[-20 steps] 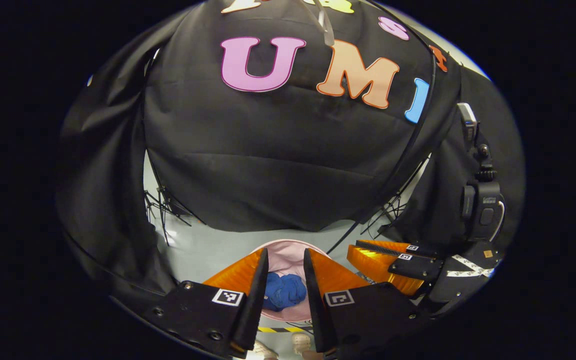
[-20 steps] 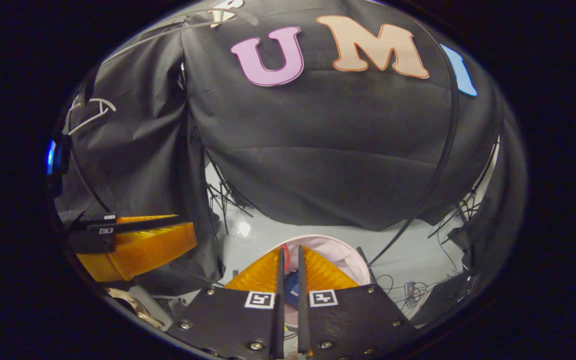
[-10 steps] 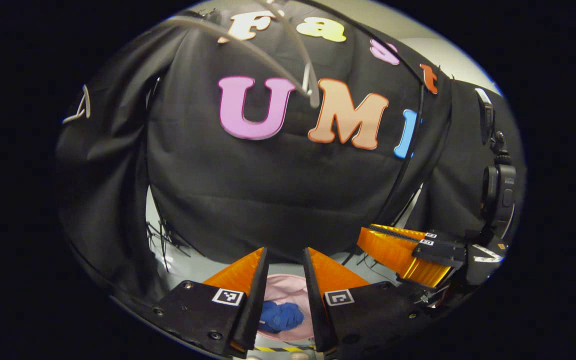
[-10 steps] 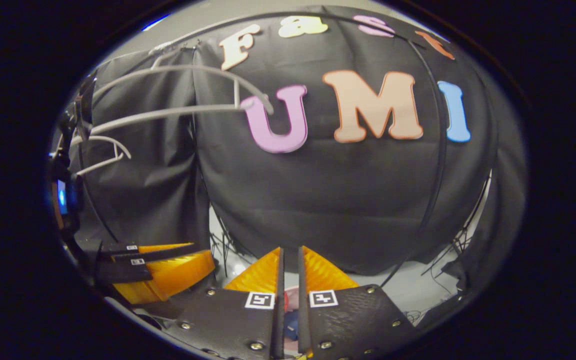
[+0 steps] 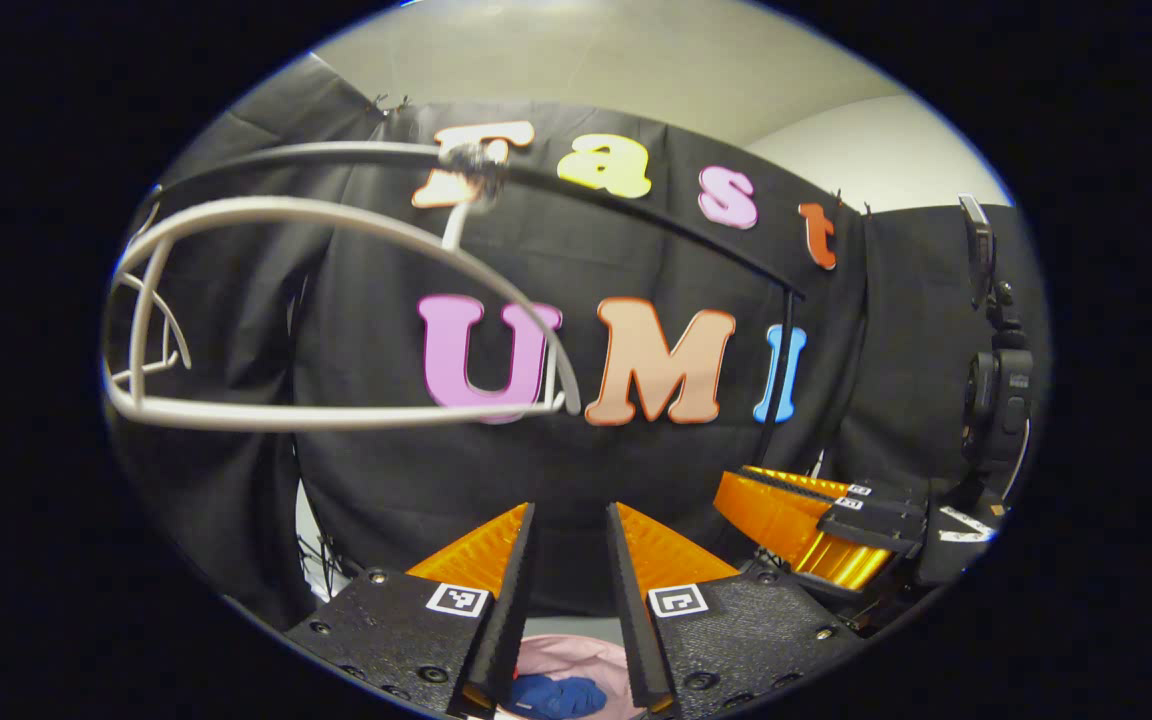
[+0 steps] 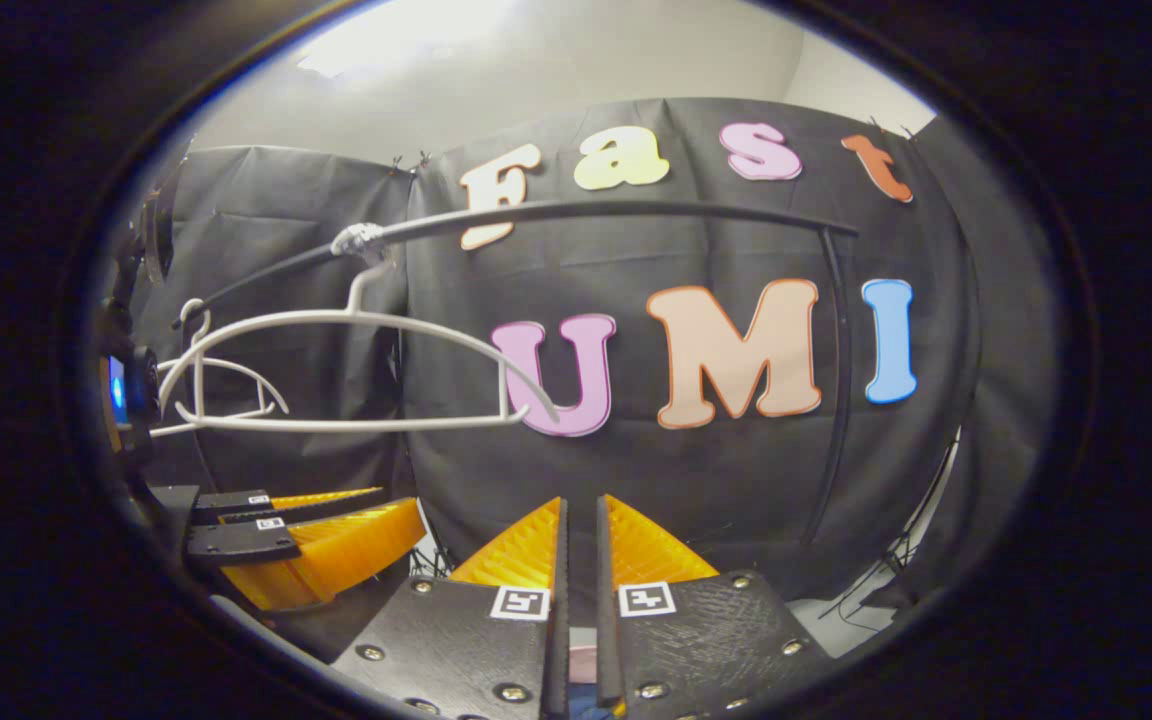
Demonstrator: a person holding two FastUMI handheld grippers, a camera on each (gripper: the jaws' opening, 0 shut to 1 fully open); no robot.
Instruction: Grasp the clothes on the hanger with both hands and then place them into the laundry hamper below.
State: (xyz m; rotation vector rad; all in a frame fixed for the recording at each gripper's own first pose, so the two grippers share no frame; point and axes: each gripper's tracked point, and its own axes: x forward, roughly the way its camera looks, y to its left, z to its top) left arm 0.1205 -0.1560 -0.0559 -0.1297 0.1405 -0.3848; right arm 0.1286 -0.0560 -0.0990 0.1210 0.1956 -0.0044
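Change: both grippers have risen since a second ago; the hamper has dropped to the bottom edge of each view and the rail and hanger have come into sight.
Rail: dark bar running across the booth wall, level with the upper part of both views.
Hanger: white, bare, hooked over the rail, no garment on it.
Laundry hamper: pink, far below, seen between the left gripper's fingers.
Clothes: blue bundle lying inside the hamper.
Left gripper: fingers spread apart, nothing between them.
Right gripper: fingers nearly together with a thin slit between, gripping nothing; it also sits to the right in the left gripper view.
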